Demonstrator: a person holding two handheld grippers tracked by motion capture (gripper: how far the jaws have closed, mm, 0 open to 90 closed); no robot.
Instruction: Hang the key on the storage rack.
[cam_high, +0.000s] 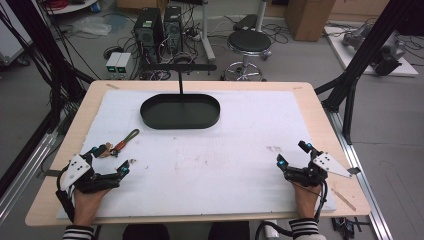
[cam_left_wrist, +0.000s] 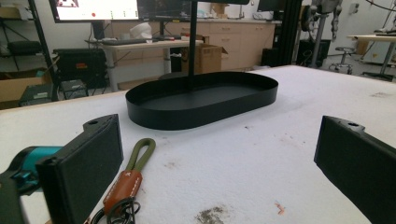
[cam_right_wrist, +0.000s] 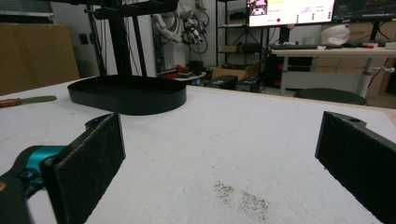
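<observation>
— Just ahead of my left gripper (cam_high: 111, 161), by its left jaw, lies the keychain (cam_left_wrist: 132, 176): olive strap loop, brown leather tab, metal rings at the near end. The jaws stand spread wide and grip nothing.

— Is it touching the thing?

— From my left gripper view the leather tab lies just beside the left pad (cam_left_wrist: 88, 163), inside the gap but hard against that side; whether they touch, I cannot tell.

— And your other hand?

— My right gripper (cam_high: 294, 157) rests well off to the right on the white foam mat (cam_high: 240, 150), jaws equally spread, empty, only a dark smudge (cam_right_wrist: 240, 198) before it.

— So which step is this?

— I judge it the approach, just before the pick. Nothing is lifted yet.

— What does the next move need?

— Shifting the left gripper a little leftward so the tab sits centred between the pads, lowering to the mat, then closing. Beyond it, farther forward and to the right, the black oval tray (cam_high: 180, 111) with its upright post (cam_left_wrist: 192, 44) looks the likely place to carry it.
</observation>
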